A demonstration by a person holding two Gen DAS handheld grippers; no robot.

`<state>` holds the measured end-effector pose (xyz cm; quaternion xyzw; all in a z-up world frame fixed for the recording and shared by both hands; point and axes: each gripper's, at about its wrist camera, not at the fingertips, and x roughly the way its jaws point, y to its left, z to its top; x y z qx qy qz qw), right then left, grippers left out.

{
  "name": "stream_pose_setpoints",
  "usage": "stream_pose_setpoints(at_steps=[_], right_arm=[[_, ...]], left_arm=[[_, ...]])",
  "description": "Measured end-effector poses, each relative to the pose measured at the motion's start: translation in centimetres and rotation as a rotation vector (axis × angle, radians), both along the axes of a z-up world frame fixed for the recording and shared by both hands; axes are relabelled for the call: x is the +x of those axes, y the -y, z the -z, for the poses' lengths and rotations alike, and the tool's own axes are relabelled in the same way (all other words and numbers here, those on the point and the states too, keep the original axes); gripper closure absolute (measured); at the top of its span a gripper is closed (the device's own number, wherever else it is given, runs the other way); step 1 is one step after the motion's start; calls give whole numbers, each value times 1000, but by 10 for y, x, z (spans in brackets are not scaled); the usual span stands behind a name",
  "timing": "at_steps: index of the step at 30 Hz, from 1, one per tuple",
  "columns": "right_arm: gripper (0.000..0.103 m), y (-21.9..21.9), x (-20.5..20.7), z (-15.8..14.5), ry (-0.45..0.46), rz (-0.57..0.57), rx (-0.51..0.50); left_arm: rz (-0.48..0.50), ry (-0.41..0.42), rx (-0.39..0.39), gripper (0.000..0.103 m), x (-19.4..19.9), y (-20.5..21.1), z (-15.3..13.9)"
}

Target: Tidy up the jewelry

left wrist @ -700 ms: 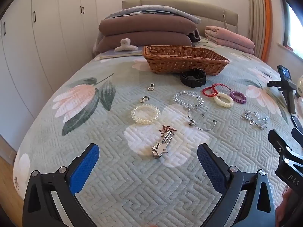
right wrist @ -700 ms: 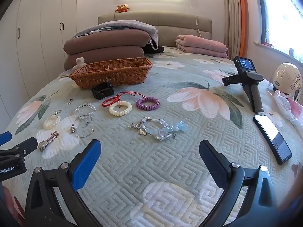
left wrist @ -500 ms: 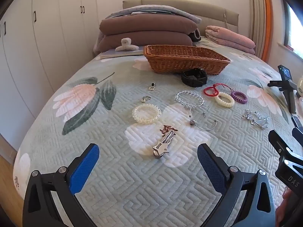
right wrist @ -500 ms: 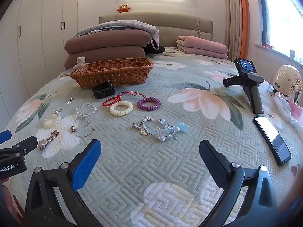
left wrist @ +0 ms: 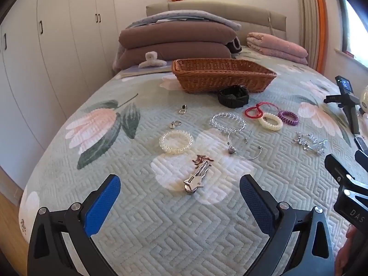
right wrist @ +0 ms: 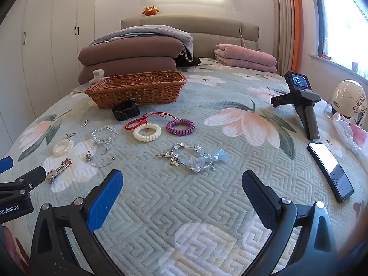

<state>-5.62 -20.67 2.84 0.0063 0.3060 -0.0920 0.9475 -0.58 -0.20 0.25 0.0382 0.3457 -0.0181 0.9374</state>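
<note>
Quilted bedspread lay bare before us. Our left gripper gaped wide around a silver hair clip; our right gripper gaped wide just short of a crystal bracelet. Beyond stood the wicker basket.

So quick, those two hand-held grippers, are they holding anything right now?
Left hand-held gripper: open, holding nothing, above the silver hair clip.
Right hand-held gripper: open, holding nothing, near the crystal bracelet.
</note>
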Motion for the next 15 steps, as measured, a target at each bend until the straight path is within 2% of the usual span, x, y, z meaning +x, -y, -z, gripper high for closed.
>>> stream_pose_setpoints(at_steps=[6, 11, 15], right_arm=[[0, 0, -14, -16, 101, -11, -14], [0, -3, -12, -16, 83, -24, -13], [0, -2, -16, -20, 111, -24, -16]], left_arm=[[5, 73, -46, 0, -8, -7, -16], [3, 60, -58, 0, -6, -9, -14], [10, 83, -69, 0, -9, -10, -17]])
